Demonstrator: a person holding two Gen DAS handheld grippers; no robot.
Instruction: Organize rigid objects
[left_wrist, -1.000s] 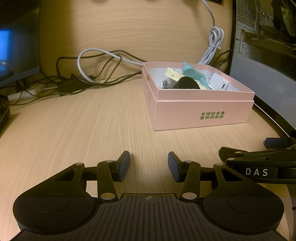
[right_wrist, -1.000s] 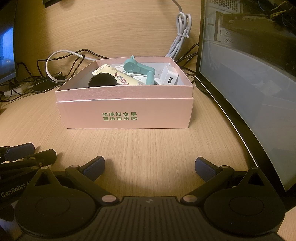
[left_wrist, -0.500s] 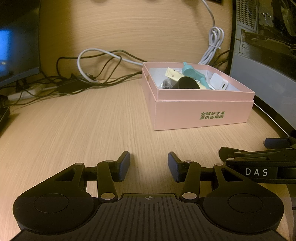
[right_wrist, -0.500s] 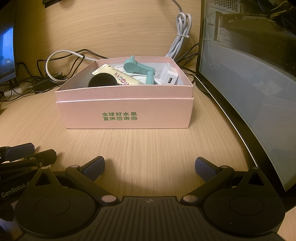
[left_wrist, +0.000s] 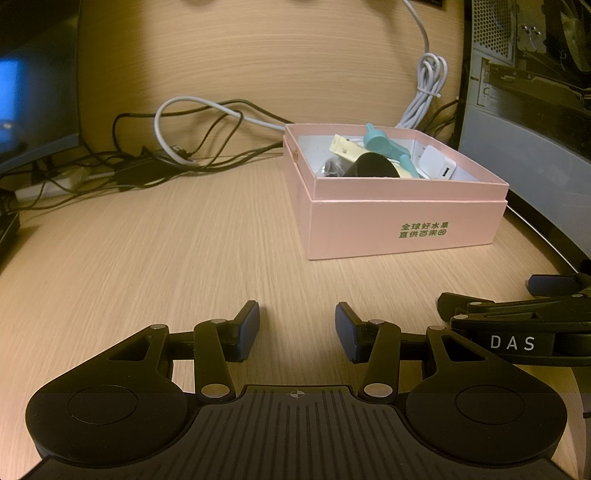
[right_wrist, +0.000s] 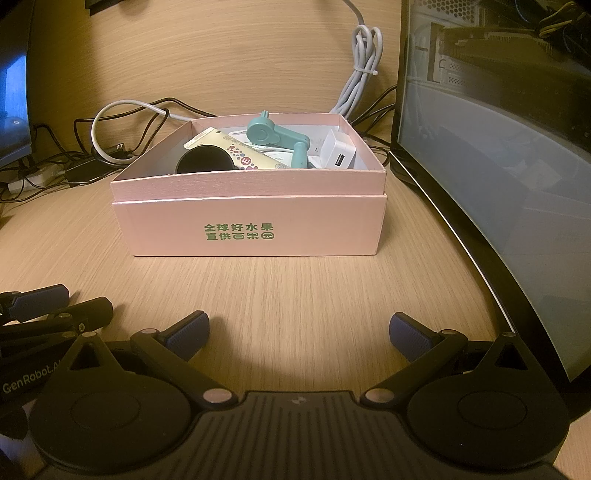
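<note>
A pink cardboard box (right_wrist: 255, 230) with green print stands open on the wooden desk, also in the left wrist view (left_wrist: 406, 229). Inside lie a teal plastic tool (right_wrist: 277, 136), a cream tube with dots (right_wrist: 236, 155), a black round object (right_wrist: 203, 164) and a white USB charger (right_wrist: 338, 151). My right gripper (right_wrist: 299, 334) is wide open and empty, low over the desk in front of the box. My left gripper (left_wrist: 297, 330) is open and empty, to the left of the right gripper and short of the box.
A tangle of black and grey cables (left_wrist: 177, 147) lies at the back left of the desk. A curved monitor (right_wrist: 498, 166) stands close on the right. A bundled grey cable (right_wrist: 360, 85) hangs behind the box. Another screen (left_wrist: 33, 110) is at far left.
</note>
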